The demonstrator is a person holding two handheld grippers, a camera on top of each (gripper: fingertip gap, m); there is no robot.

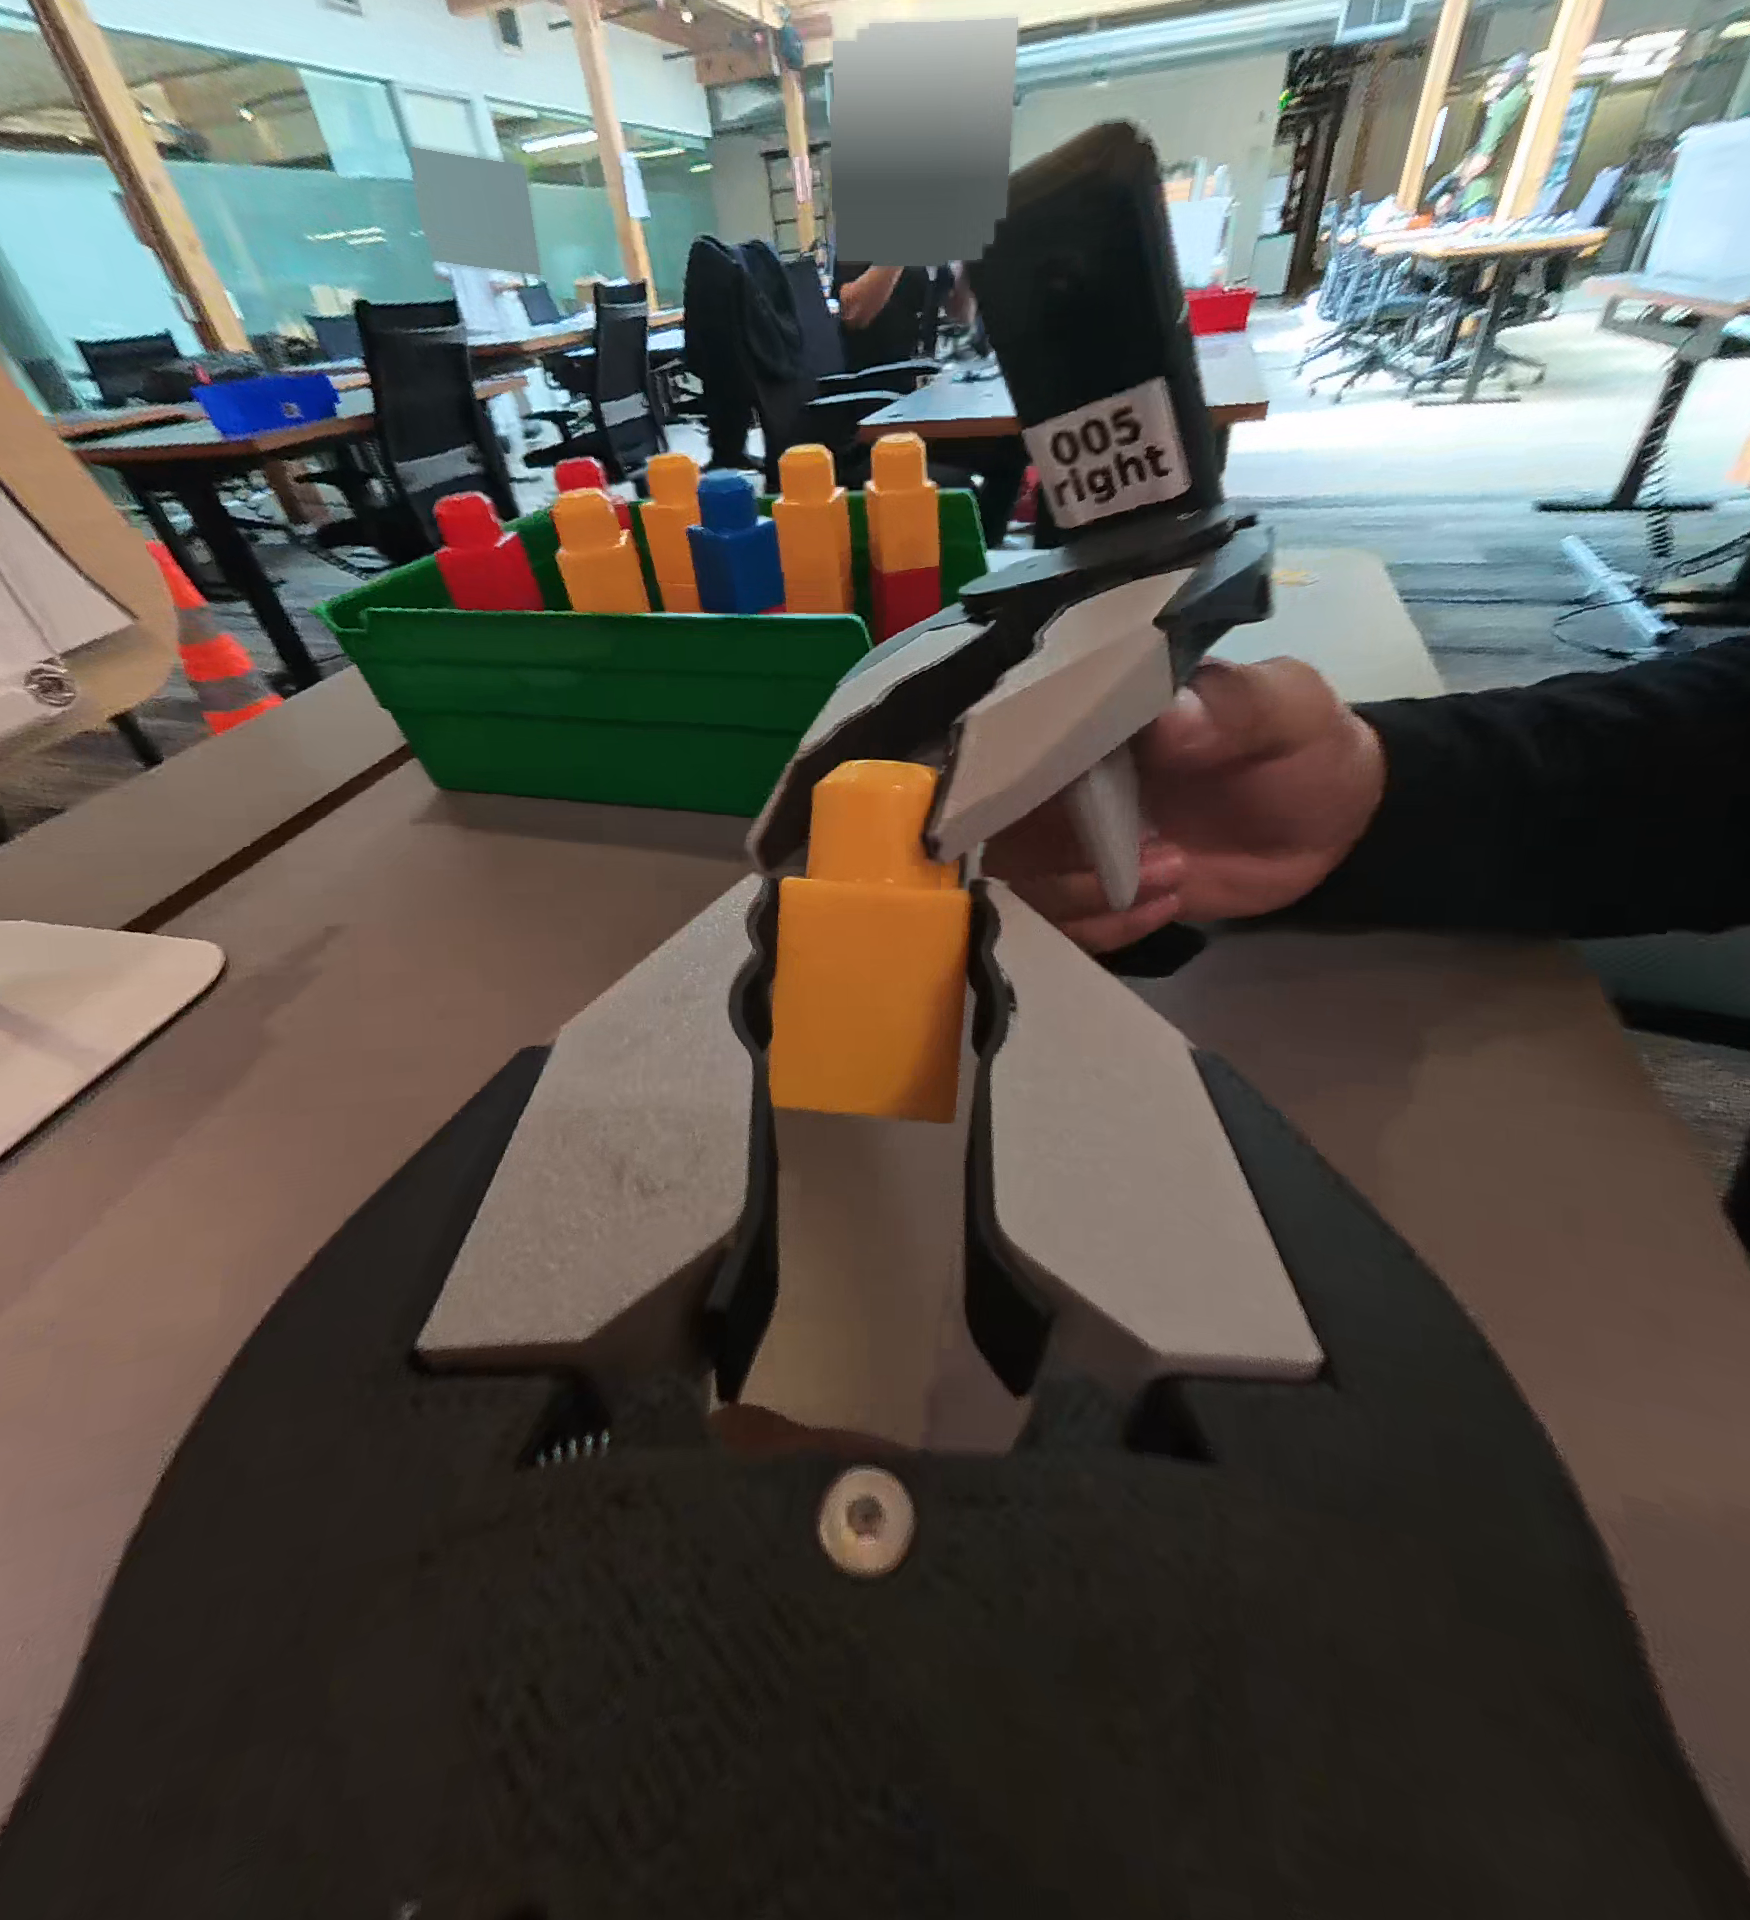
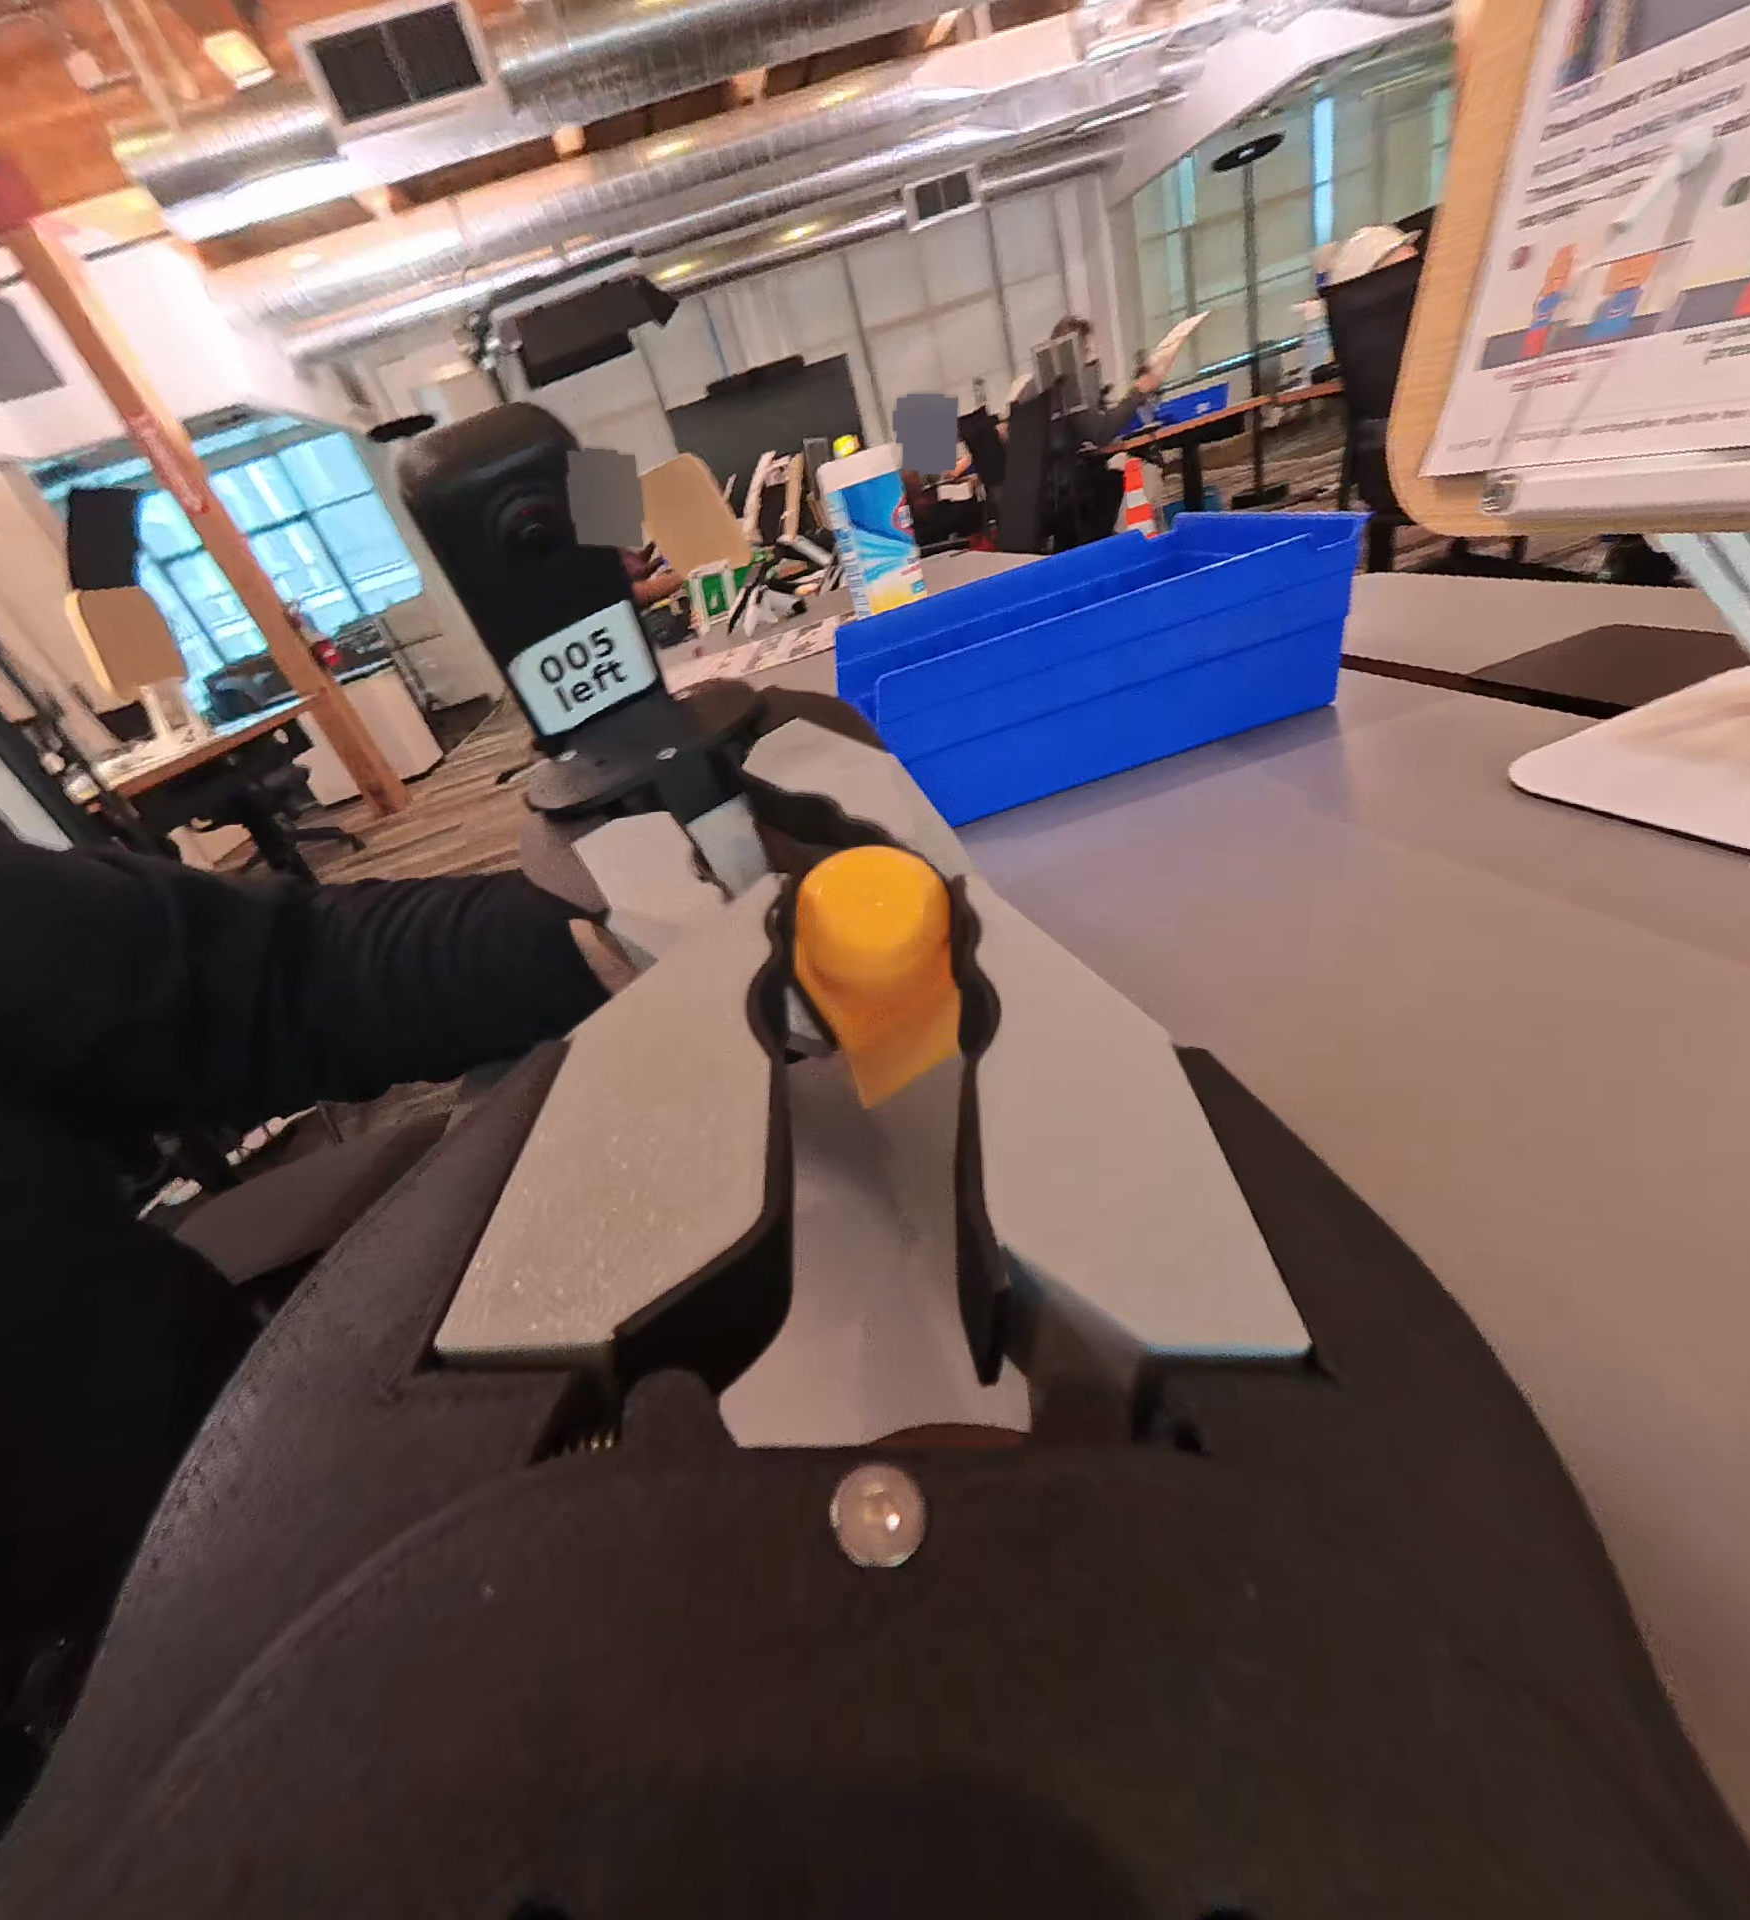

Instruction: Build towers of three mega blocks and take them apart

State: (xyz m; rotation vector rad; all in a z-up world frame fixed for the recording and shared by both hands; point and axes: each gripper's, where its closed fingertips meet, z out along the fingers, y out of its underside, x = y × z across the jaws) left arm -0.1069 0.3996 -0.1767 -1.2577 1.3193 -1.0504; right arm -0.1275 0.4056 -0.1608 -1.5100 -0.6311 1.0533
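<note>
Mega block [image 1: 866,997], yellow, hangs above the table, our left gripper [image 1: 866,966] squeezing its square body; it looks light, rigid, smooth. From the right wrist, our right gripper [image 2: 873,940] pinches its stud [image 2: 871,914], a narrower, slippier hold.

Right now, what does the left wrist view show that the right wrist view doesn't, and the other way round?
Only the left wrist view shows the green bin holding red, orange and blue blocks. Only the right wrist view shows the blue bin and a wipes canister. Both show the orange block, its body between the left gripper fingers and its stud between the right gripper fingers.
</note>
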